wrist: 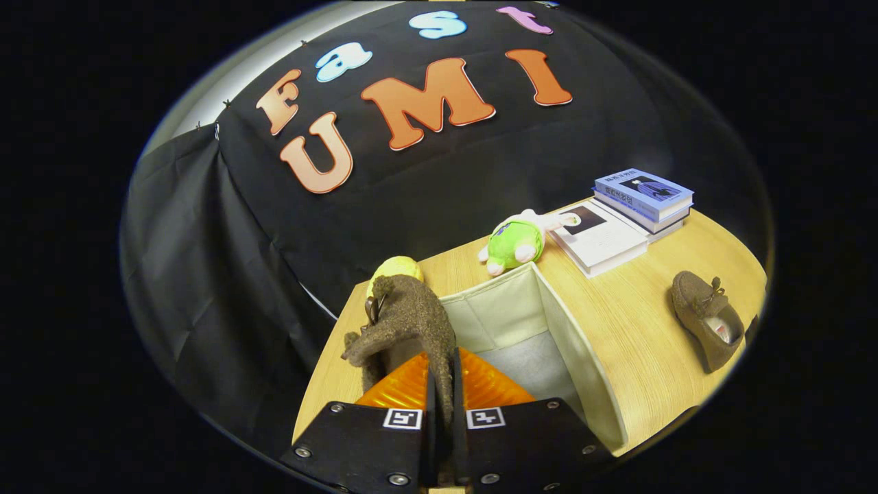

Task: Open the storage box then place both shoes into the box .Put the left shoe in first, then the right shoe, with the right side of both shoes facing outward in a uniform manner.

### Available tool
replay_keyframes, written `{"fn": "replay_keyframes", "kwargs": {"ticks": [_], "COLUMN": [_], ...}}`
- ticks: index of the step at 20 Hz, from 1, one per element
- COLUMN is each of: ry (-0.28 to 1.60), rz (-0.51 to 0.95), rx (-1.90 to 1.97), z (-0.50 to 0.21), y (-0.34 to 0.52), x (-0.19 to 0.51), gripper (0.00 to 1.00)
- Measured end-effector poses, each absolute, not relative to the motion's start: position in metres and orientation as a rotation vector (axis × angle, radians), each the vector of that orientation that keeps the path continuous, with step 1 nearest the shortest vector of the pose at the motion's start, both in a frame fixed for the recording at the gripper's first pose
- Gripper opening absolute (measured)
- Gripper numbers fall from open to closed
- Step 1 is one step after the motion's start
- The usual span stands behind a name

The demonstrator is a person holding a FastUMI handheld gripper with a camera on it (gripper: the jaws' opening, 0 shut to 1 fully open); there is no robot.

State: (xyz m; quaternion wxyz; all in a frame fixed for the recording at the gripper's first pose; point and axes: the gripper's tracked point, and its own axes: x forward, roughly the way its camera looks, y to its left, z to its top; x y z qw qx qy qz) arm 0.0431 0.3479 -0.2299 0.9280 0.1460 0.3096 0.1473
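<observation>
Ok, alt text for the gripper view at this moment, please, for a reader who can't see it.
The gripper is shut on a brown shoe, held above the open cream storage box on a wooden table. A second brown shoe lies beyond the box, with a green plush toy and stacked books further back.

The brown shoe (405,322) clamped in the hand-held gripper (442,384) hides most of a yellow thing (396,267) behind it and the storage box's (583,357) near-left inside.

I see brown suede shoe (405,319) | second brown suede shoe (706,315) | cream fabric storage box (549,329) | green-and-white plush toy (514,243) | light wood-grain table (638,322)
</observation>
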Motion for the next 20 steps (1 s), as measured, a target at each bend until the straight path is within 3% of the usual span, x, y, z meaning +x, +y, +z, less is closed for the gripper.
{"fn": "replay_keyframes", "kwargs": {"ticks": [2, 3, 4, 5, 7, 20], "ry": [0.604, 0.624, 0.606, 0.597, 0.566, 0.488], "rz": [0.279, 0.274, 0.301, 0.313, 0.309, 0.265], "rx": [0.260, 0.233, 0.241, 0.240, 0.223, 0.198], "z": [-0.225, -0.230, -0.224, -0.219, -0.212, -0.194], "y": [0.344, 0.342, 0.348, 0.350, 0.343, 0.260], "x": [0.045, 0.043, 0.041, 0.042, 0.042, 0.046], "gripper": [0.24, 0.40, 0.45, 0.66, 0.98, 0.98]}}
